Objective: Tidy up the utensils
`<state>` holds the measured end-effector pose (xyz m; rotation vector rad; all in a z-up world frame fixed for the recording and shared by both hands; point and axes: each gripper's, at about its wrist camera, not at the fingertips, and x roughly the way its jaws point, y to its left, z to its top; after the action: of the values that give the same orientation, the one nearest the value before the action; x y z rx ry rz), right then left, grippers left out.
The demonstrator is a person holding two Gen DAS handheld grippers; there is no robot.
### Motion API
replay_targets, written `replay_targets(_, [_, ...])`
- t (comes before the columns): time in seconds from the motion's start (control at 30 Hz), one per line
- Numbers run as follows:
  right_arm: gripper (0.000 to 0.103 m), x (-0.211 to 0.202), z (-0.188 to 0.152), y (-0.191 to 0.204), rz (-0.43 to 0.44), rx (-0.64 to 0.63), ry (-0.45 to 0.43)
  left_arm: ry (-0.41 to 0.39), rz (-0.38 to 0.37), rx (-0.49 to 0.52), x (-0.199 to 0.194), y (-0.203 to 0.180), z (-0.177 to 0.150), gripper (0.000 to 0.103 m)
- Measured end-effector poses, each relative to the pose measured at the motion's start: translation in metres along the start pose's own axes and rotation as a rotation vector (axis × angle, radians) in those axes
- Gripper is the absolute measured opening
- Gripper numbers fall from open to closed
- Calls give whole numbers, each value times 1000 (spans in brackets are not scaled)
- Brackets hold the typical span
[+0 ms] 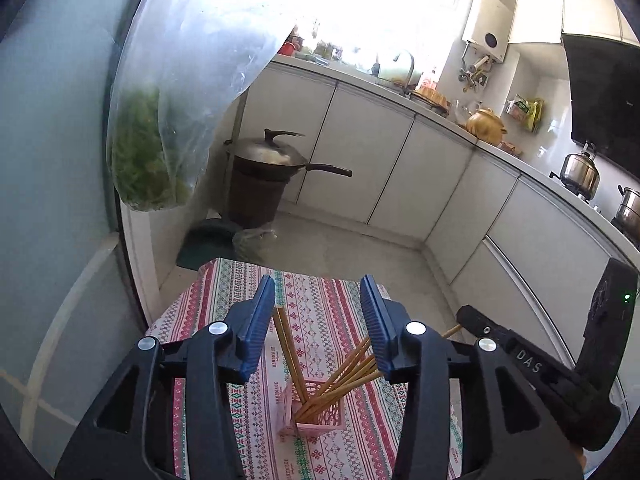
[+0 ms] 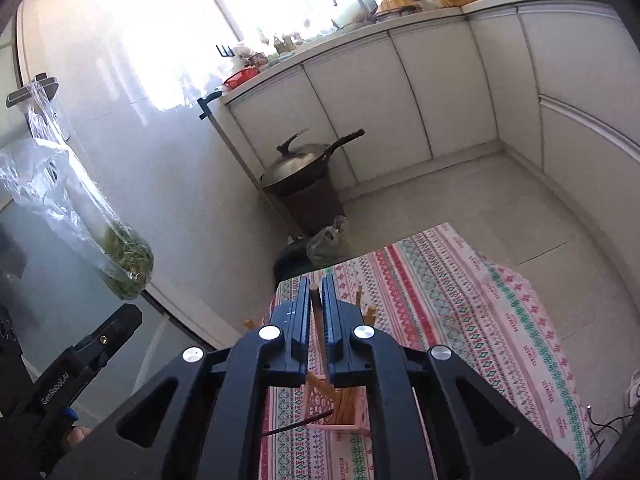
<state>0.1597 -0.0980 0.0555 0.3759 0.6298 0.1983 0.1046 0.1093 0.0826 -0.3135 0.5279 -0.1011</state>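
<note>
Lettering is showing on both tools: "DAS" on the black body of the right gripper as seen from the left wrist view, and "GenRobot.AI" on the body of the left gripper as seen from the right wrist view. Small printed words are running along the stripes of the tablecloth, too small to read.

The left gripper's jaws are standing spread, with nothing pressed between the pads; two chopsticks are rising between them, clear of both pads. The right gripper's jaws are standing almost together, pinching a single chopstick upright.

The pink holder, a perforated square box, is sitting on the tablecloth directly below both grippers, with the other chopsticks leaning in it at mixed angles.

The table is standing in a kitchen with white cabinets, a pale floor and a bright window. A lidded wok is resting on a dark bin. A clear bag of greens is hanging at the left.

The holder's near side is partly hidden behind the gripper bodies. A thin dark stick near the holder is hard to identify.
</note>
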Motion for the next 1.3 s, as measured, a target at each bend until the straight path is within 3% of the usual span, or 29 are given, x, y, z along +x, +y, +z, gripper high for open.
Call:
replay_targets(0.1, [9,3,-4,0,-6,10,15,-22,-3,4,-7,-2,-1,46])
replay_targets(0.27, [11,-26,-4,2,-77,-54,-53,-117,64,50,-26,-15,-5,74])
replay_targets(0.4, [32,-47,-10,-1,-153,-95,-100,-162,125,118,-37,-34,-13,88])
replay_targets(0.47, [32,-56,-15,-3,-192,-113,-120,-191,155,154,-43,-45,-19,96])
replay_targets(0.53, [36,-64,-20,-5,-219,-124,-129,-208,173,184,-47,-54,-25,96])
replay_targets(0.8, [83,-97,-38,-21,-316,-117,-186,-218,232,275,-49,-77,-53,96])
replay_targets(0.9, [96,-107,-45,-29,-375,-108,-215,-244,292,317,-55,-84,-68,96])
replay_targets(1.1, [96,-116,-56,-43,-508,-87,-233,-216,260,307,-56,-89,-83,96])
replay_targets(1.3, [96,-117,-58,-49,-511,-87,-189,-161,238,294,-43,-89,-87,96])
